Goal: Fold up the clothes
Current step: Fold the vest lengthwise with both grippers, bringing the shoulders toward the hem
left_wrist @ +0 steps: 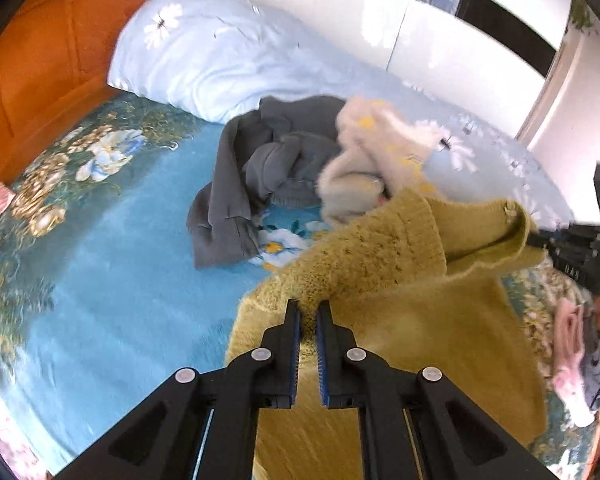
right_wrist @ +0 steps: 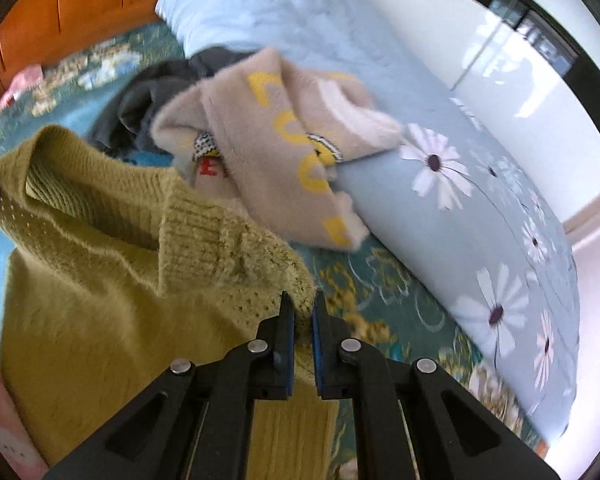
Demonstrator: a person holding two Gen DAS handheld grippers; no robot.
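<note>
Mustard-yellow knit sweater (left_wrist: 400, 292) is off the bed and stretched between your two grippers. Your left gripper (left_wrist: 308, 312) is clamped on one shoulder of it, knit pinched between the blue pads. Your right gripper (right_wrist: 300, 308) is clamped on the opposite shoulder the same way; from the left wrist view you can see it at the far right edge, gripping the fabric corner. The ribbed collar (right_wrist: 188, 236) sags open between the two grips, and the body hangs down below both tools.

Behind the sweater, a dark grey garment (left_wrist: 256, 176) lies crumpled on the blue floral bedsheet (left_wrist: 132, 280). Touching it is a beige fleece top with yellow lettering (right_wrist: 284, 148), which leans against the pale blue daisy-print duvet (right_wrist: 480, 200). Orange wooden headboard (left_wrist: 40, 64) sits at the far left. Both views are motion-blurred.
</note>
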